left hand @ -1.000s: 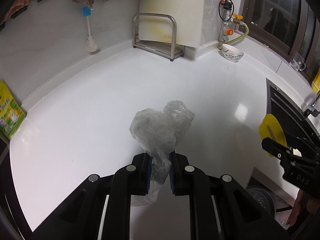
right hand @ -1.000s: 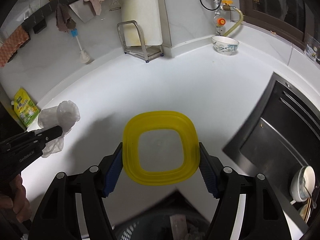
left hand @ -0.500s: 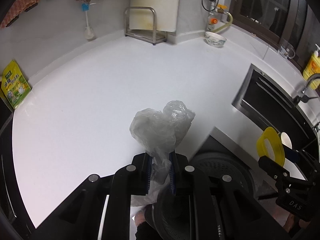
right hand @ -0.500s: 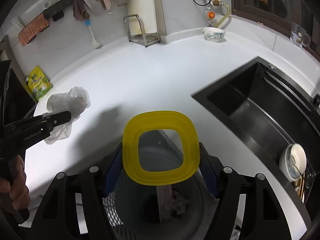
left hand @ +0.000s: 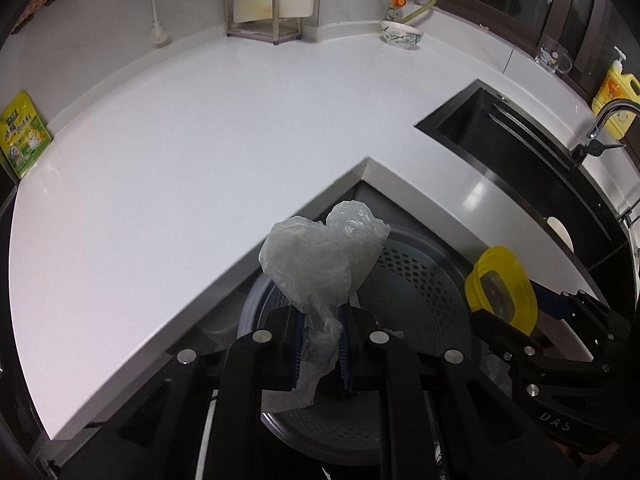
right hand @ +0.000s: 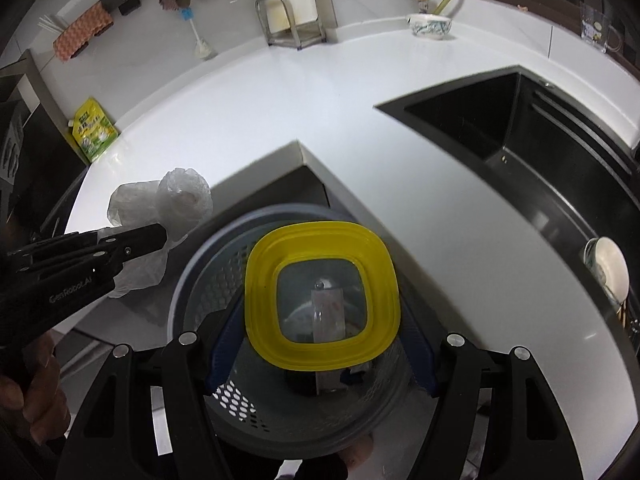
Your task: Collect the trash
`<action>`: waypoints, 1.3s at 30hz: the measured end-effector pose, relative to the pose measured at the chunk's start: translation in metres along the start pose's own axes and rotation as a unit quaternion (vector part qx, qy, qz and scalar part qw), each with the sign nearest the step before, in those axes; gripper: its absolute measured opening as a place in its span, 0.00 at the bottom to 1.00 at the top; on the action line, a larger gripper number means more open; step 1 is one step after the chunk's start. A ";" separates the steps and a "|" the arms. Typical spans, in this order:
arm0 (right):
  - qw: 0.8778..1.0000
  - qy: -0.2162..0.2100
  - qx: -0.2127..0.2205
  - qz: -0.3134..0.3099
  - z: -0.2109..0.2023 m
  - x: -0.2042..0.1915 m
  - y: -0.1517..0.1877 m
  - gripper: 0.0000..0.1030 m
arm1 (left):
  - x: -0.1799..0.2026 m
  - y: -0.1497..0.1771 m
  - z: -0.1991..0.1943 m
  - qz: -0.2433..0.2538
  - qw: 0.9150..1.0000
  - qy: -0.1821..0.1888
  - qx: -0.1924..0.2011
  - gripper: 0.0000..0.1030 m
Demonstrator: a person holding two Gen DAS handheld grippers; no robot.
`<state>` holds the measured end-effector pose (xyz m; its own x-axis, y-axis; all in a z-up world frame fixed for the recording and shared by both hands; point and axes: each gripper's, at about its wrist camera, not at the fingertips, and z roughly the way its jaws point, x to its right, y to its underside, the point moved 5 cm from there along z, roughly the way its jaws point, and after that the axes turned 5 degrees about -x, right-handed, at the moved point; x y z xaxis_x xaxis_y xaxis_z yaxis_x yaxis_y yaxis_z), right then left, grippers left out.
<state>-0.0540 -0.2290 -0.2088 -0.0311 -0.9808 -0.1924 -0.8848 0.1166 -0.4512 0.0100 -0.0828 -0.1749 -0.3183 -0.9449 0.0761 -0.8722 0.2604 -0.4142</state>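
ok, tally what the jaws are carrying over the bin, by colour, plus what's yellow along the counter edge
Clear plastic bag, in the left gripper: 1
Yellow lid, in the right gripper: 1
Yellow-green pouch by the wall: 1
Yellow soap bottle by the tap: 1
Total: 4

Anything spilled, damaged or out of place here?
Nothing stands out. The left tool grips a crumpled plastic bag and the right tool holds a yellow lid, both over the grey bin below the counter corner. No spill shows on the counter.
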 end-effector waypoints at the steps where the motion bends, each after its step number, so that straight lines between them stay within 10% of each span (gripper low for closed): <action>1: 1.000 -0.003 -0.004 -0.001 0.003 -0.001 0.003 0.66 | 0.001 0.003 0.000 -0.002 1.000 -0.001 -0.001 0.15; 13: 1.000 -0.016 -0.018 -0.020 0.012 -0.004 0.017 0.66 | -0.002 0.020 0.000 -0.022 1.000 -0.019 -0.004 0.19; 17: 0.999 -0.017 -0.018 -0.025 0.011 -0.005 0.017 0.70 | -0.004 0.024 -0.001 -0.030 0.999 -0.021 -0.007 0.31; 21: 1.000 -0.022 -0.013 -0.016 0.008 -0.004 0.015 0.75 | -0.010 0.026 -0.008 -0.045 0.999 -0.029 0.003 0.64; 39: 1.000 -0.006 0.002 0.003 -0.021 -0.001 0.005 0.76 | -0.013 0.015 -0.032 -0.061 0.997 -0.044 0.011 0.72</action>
<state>-0.0682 -0.2309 -0.1922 -0.0305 -0.9781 -0.2057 -0.8830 0.1228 -0.4531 -0.0106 -0.0602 -0.1530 -0.1760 -0.9832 0.0475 -0.8934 0.1393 -0.4271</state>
